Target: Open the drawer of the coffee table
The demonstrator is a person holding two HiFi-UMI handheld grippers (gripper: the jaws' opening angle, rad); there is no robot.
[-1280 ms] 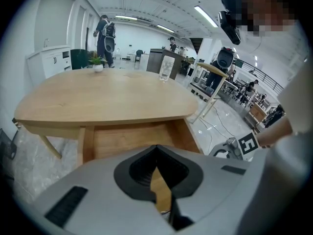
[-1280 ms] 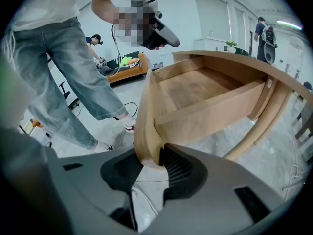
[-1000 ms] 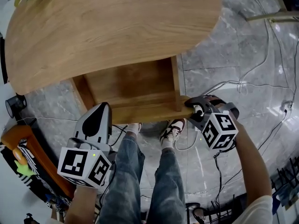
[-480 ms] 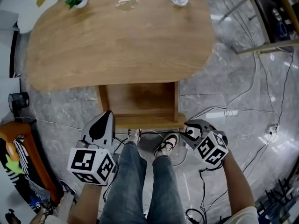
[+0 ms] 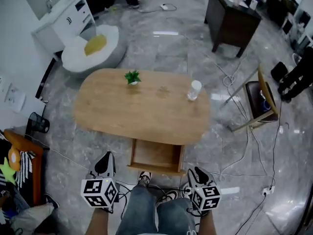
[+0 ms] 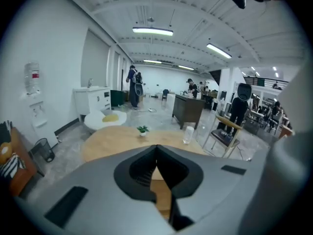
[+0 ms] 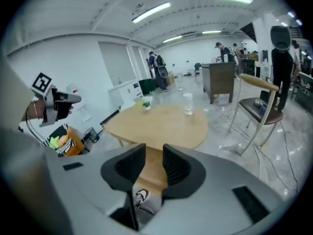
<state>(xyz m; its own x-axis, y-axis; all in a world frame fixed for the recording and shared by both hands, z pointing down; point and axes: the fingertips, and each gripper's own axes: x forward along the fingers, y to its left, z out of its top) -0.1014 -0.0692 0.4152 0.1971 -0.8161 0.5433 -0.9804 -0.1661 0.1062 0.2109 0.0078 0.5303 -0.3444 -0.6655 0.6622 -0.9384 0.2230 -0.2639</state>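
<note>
Sticking out from the near side of the oval wooden coffee table (image 5: 142, 111), shallow wooden drawer (image 5: 155, 155) open, marble floor (image 5: 68, 148) free all round, left gripper (image 5: 108, 156) jaws pressed together, right gripper (image 5: 194, 171) jaws narrow, just been closing, nothing between, both clear of the drawer's front edge

A wooden coffee table (image 5: 122, 112) is seen ahead of the left gripper (image 5: 108, 155) and right gripper (image 5: 195, 170). On it, a small plant (image 5: 132, 77) (white pot) is set nearer the left one, a clear cup (image 5: 194, 89) nearer the right.
</note>
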